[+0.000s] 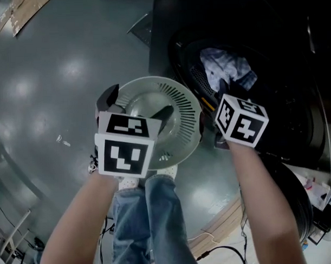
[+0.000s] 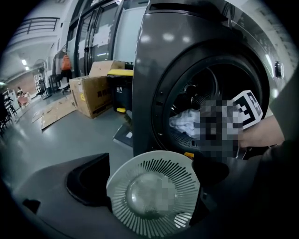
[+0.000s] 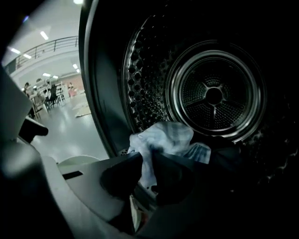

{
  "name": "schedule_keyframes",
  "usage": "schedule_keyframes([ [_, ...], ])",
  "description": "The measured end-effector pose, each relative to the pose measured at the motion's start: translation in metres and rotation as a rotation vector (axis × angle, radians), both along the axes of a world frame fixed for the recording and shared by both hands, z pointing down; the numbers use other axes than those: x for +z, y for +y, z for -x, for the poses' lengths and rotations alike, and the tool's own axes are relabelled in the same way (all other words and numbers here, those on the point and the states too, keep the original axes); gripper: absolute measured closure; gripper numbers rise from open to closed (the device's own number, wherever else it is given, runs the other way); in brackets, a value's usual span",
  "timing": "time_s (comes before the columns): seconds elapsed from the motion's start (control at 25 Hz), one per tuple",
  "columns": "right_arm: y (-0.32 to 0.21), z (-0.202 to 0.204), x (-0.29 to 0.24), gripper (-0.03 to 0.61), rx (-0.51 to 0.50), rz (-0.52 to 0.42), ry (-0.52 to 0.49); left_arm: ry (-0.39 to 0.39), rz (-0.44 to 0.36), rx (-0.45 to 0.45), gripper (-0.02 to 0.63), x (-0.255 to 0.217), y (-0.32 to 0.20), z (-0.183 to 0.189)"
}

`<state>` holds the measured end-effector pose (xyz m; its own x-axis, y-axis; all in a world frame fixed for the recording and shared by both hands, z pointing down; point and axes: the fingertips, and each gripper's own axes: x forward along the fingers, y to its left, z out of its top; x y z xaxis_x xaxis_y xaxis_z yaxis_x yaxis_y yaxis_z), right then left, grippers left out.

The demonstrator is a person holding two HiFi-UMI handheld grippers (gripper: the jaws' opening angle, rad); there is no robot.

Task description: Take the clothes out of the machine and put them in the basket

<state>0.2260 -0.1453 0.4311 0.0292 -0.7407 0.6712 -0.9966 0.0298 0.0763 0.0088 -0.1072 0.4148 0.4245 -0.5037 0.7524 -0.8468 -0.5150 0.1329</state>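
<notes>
The crumpled pale blue-white cloth (image 3: pixel 161 137) sits at the drum mouth of the dark grey front-loading machine (image 2: pixel 147 70), frame centre, clenched in your right claw (image 3: pixel 148 173). Your left claw (image 2: pixel 149 179) hangs released above the round pale slotted plastic basket (image 1: pixel 178 101), which is empty: nothing delivered yet.

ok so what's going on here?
A person is unloading clothes from a front-loading machine. The right tool is clamped on a pale blue cloth at the drum mouth. The left tool hangs open above a slotted basket on the floor by the machine; the basket looks empty.
</notes>
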Motion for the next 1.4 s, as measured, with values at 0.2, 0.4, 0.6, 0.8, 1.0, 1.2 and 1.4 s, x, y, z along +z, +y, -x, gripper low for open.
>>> schedule_keyframes([
  [0.2,0.027,0.016,-0.021,0.514,0.008,-0.012,-0.059,0.003,-0.001,-0.005,0.049,-0.019,0.014,0.004],
  [0.4,0.052,0.041,-0.040,0.515,0.038,-0.012,-0.169,0.006,0.013,-0.036,0.050,-0.038,0.026,0.021],
  [0.6,0.072,0.076,-0.051,0.515,0.035,0.002,-0.234,0.007,0.025,-0.064,0.051,-0.048,0.035,0.041],
  [0.8,0.098,0.132,-0.041,0.518,-0.081,0.051,-0.234,0.034,0.047,-0.108,0.051,-0.047,0.050,0.073],
  [1.0,0.121,0.172,-0.031,0.518,-0.125,0.096,-0.278,0.019,0.058,-0.135,0.051,-0.039,0.064,0.100],
  [1.2,0.145,0.218,-0.013,0.518,-0.165,0.224,-0.517,0.033,0.056,-0.177,0.051,-0.038,0.065,0.118],
  [1.4,0.168,0.258,0.006,0.518,0.010,0.408,-1.023,0.036,0.051,-0.169,0.051,-0.041,0.065,0.127],
])
